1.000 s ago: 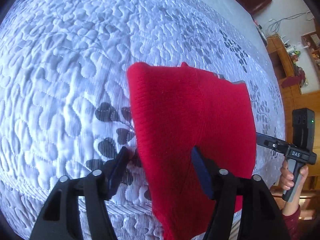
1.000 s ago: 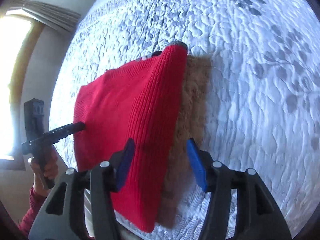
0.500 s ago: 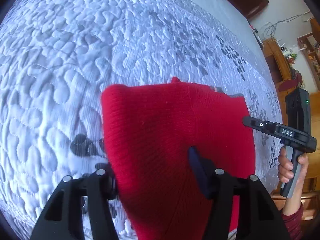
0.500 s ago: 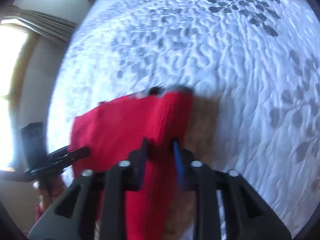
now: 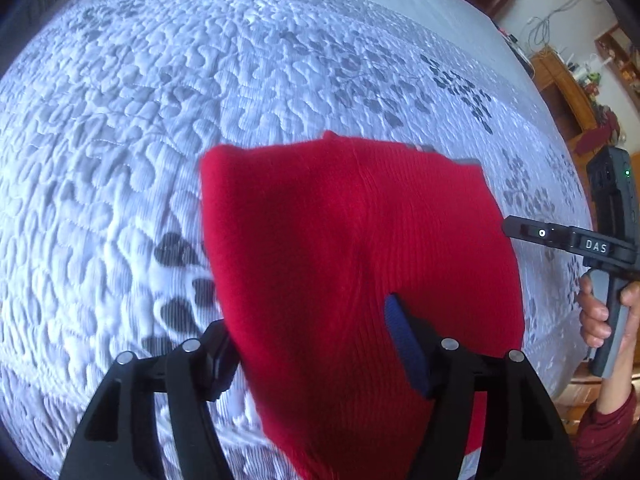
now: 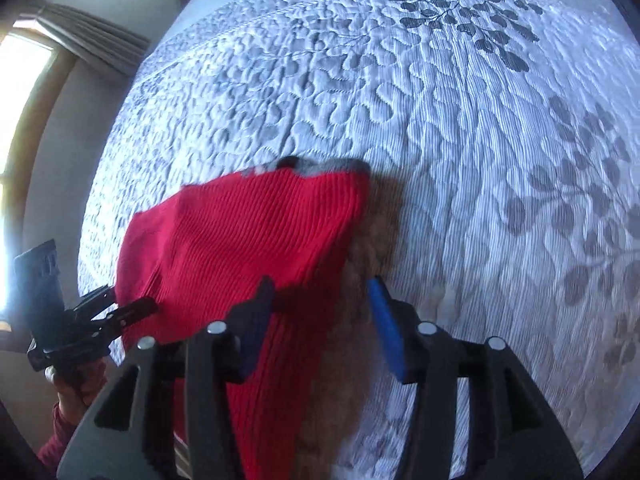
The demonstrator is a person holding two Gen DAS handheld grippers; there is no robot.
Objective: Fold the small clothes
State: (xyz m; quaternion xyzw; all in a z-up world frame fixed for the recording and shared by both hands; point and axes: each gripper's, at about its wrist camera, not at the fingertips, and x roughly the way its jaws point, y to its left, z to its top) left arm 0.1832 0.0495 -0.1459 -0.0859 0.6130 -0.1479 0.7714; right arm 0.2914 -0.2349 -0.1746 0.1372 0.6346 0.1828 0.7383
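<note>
Left gripper (image 5: pixel 316 344) in the left wrist view: jaws apart, just been opening, straddling the near left edge of the red knit garment (image 5: pixel 360 248), with one finger (image 5: pixel 218 354) off the cloth on the quilt and the blue pad (image 5: pixel 404 340) of the other over the red knit; no squeeze on the fabric to be seen. Garment lying folded on the white quilted bedspread (image 5: pixel 180 100) with grey leaf print, a grey trim peeking at its far edge. Right gripper (image 5: pixel 532 234) to the right, tip just beside the garment's right edge, handle in a hand (image 5: pixel 600 312) with a dark red sleeve. Right wrist view: right gripper (image 6: pixel 320 316) with jaws apart, just been opening, its left finger over the red knit, its blue-padded finger (image 6: pixel 386 328) over the shadowed quilt beside the garment's edge; not clamped. Left gripper (image 6: pixel 124 306) at the garment's left edge, apparently parted.
</note>
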